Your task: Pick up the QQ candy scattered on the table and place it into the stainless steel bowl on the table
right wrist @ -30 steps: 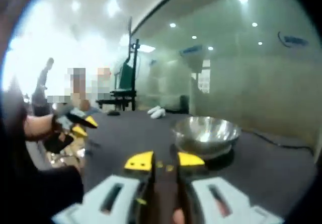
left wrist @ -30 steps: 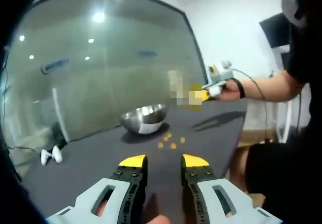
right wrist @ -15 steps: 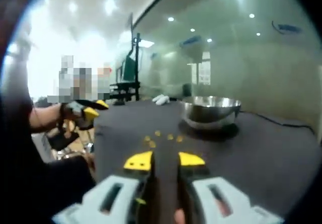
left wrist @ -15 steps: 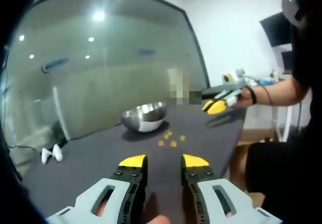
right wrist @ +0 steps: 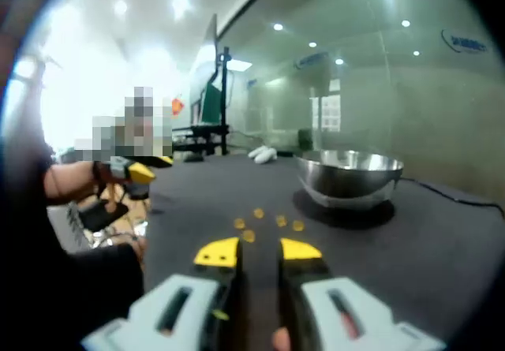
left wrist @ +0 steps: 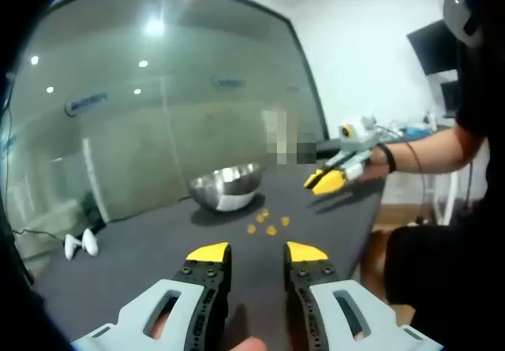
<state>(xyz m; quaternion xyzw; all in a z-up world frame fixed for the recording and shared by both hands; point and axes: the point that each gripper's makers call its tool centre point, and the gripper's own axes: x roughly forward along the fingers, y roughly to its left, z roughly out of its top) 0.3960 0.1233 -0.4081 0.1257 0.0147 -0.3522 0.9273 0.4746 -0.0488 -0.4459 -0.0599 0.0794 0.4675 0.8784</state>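
bowl (left wrist: 226, 185): polished stainless steel as I saw it, mirror-bright, with the dark table reflected on its underside.
table (left wrist: 142, 248): a dark grey, matt top that looked smooth; it gave back only a dull shadow under the bowl.
QQ candy (left wrist: 271, 229): small yellow-orange pieces; too small for me to judge their finish.
my left gripper (left wrist: 256, 253): pale grey plastic bodies, slotted black jaws with ridged edges, tips capped in smooth yellow.
my right gripper (right wrist: 257, 250): the same grey plastic and yellow caps.
wall behind the table (right wrist: 379, 106): glass, glossy, throwing back the ceiling lights.
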